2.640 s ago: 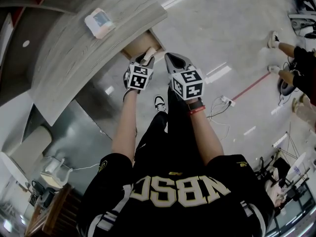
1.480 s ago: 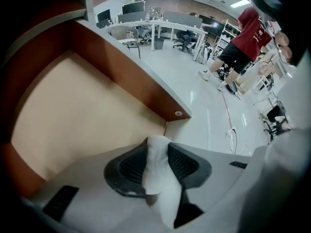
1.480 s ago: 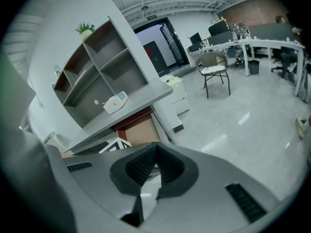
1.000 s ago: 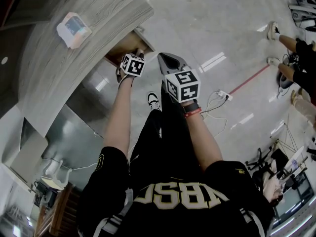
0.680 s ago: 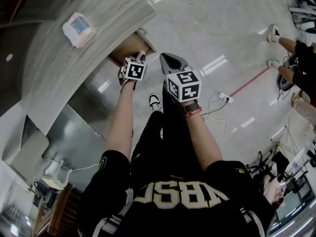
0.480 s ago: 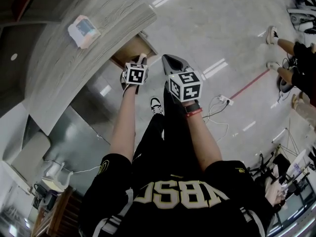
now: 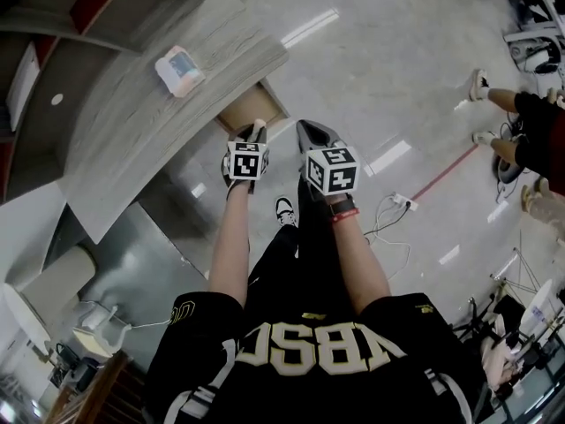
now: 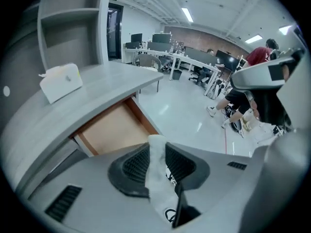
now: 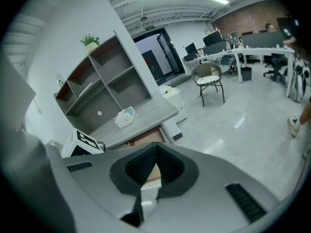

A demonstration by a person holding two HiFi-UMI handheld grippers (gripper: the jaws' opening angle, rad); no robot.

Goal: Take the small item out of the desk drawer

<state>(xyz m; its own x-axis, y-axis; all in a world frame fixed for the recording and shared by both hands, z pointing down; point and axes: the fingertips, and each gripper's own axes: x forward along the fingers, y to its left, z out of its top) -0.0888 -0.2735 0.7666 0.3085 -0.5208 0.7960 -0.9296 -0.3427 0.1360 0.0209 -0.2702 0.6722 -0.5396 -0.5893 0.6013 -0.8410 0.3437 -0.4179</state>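
Note:
The desk drawer (image 7: 253, 108) stands pulled open under the grey desk top (image 7: 132, 140); its wooden bottom (image 8: 109, 130) looks bare. My left gripper (image 7: 256, 131) hangs just in front of the drawer, shut on a small white item (image 8: 158, 178) that sticks up between its pads. The same white item (image 7: 259, 128) shows above the marker cube in the head view. My right gripper (image 7: 309, 131) hovers beside the left one over the floor, shut (image 9: 155, 147) with nothing in it.
A white tissue box (image 7: 179, 69) sits on the desk top. Open shelves (image 9: 107, 86) rise behind the desk. A power strip with cable (image 7: 402, 181) lies on the floor at right. People's legs (image 7: 530, 122) and a chair (image 9: 209, 76) are farther off.
My left gripper has drawn back a little from the drawer's mouth, still gripping the white item. The right gripper stays alongside it. The head view has shifted.

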